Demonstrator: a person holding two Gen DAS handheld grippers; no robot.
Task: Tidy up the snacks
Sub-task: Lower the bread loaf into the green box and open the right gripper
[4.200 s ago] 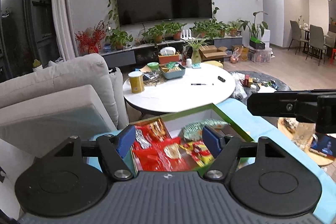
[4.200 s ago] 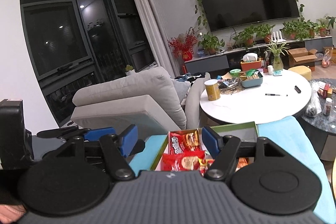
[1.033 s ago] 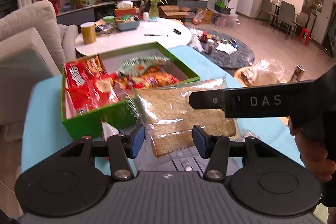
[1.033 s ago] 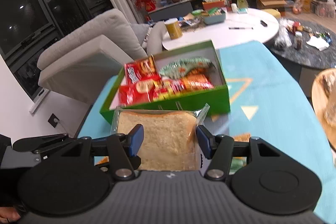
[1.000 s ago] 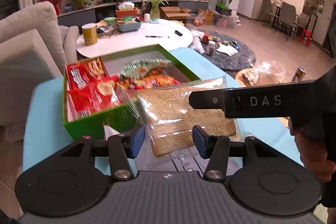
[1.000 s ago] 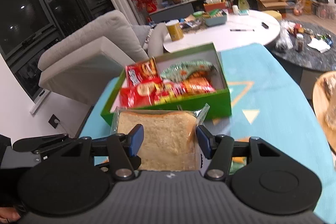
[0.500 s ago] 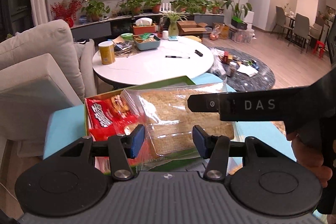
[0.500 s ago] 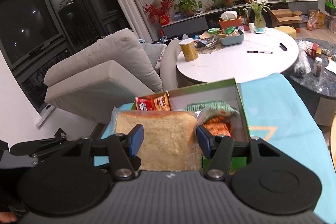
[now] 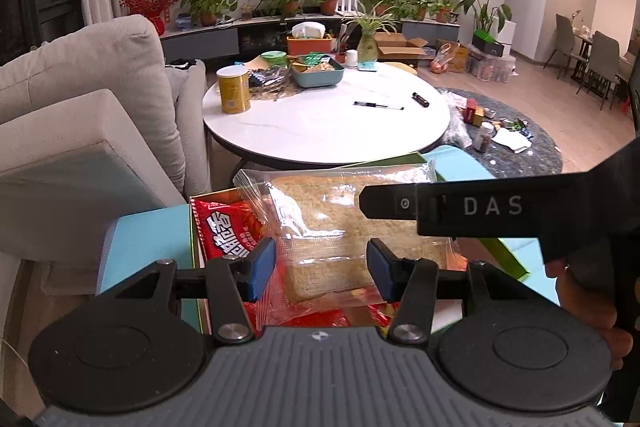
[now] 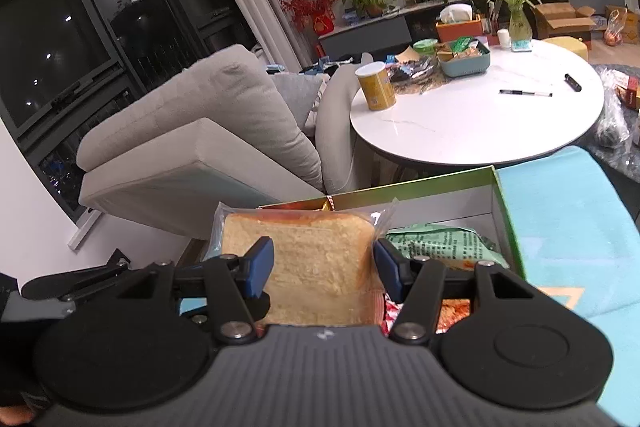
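Note:
A slice of bread in a clear bag (image 9: 340, 223) hangs over the open green box (image 9: 504, 259). My left gripper (image 9: 320, 267) is shut on the bag's near end. My right gripper (image 10: 322, 267) is shut on the same bread bag (image 10: 304, 259), which stands upright between its blue pads. In the left wrist view the right gripper shows as a black bar (image 9: 440, 207) across the bag. The green box (image 10: 504, 211) holds a red snack packet (image 9: 228, 231) on its left and a green packet (image 10: 436, 243) on its right, with more packets hidden under the bread.
The box sits on a teal cloth (image 10: 560, 227). Beyond it stands a round white table (image 9: 320, 131) with a yellow can (image 9: 233, 89), a pen and a teal tray. A grey sofa (image 9: 80, 99) is at the left. A person's hand (image 9: 588, 307) is at the right edge.
Both grippers carried the bread bag forward together, from the near side of the green box to above its contents. The box now lies under and behind the bag. Neither grip changed.

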